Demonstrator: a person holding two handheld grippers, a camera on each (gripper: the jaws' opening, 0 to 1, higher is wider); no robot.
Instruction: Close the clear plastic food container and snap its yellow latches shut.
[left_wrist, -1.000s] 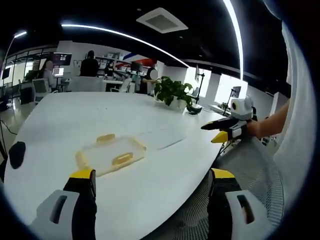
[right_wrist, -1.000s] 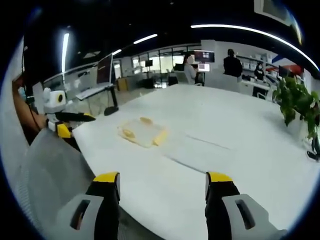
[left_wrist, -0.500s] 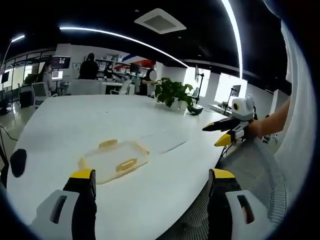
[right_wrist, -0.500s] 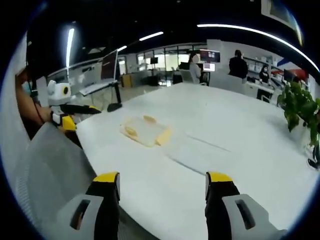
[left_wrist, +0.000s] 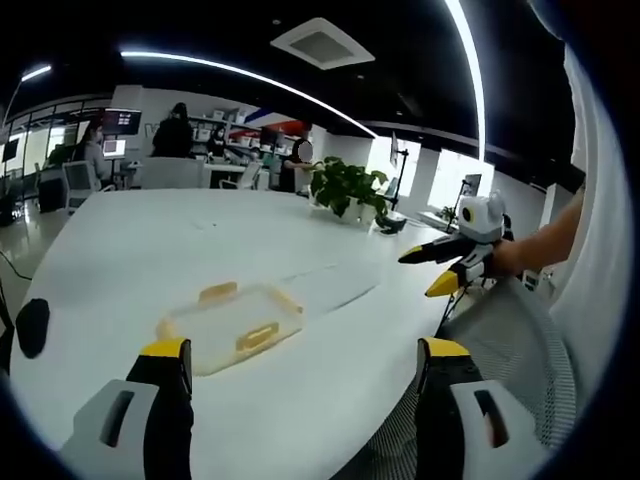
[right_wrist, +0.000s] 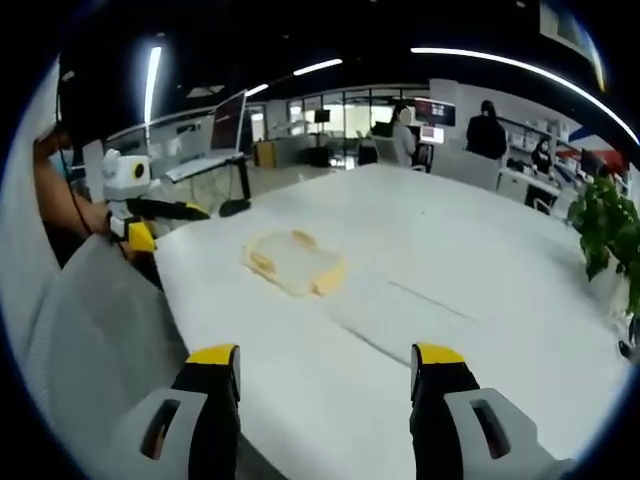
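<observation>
Fingers of the left gripper (left_wrist: 298, 362) stand wide apart at the bottom of the left gripper view, holding nothing. The clear plastic food container (left_wrist: 230, 324) lies flat on the white surface (left_wrist: 140, 240), left of centre in the frame and above the left finger; 3 yellow latches (left_wrist: 258, 337) show on its edges. Compared with 1 second ago it sits slightly lower and larger in the frame, so the camera has crept nearer; the container itself has not shifted, and it is untouched. At the right of the frame the right gripper (left_wrist: 432, 270) hangs off the surface edge, its yellow tips parted and empty. A potted plant (left_wrist: 345, 186) stands upper centre, a dark round object (left_wrist: 31, 326) at the left edge, and people sit at desks (left_wrist: 175, 130) far behind. Nothing lies between the fingers and the container.

In the right gripper view the right gripper's own fingers (right_wrist: 325, 364) are equally wide open and empty at the bottom. The container (right_wrist: 293, 264) lies left of centre, well apart from them, a little closer than 1 second ago. The left gripper shows at the left of the frame (right_wrist: 160, 222), beside a grey mesh chair back (right_wrist: 100, 330). The approach has only begun; whether the lid already sits fully down I cannot tell.
</observation>
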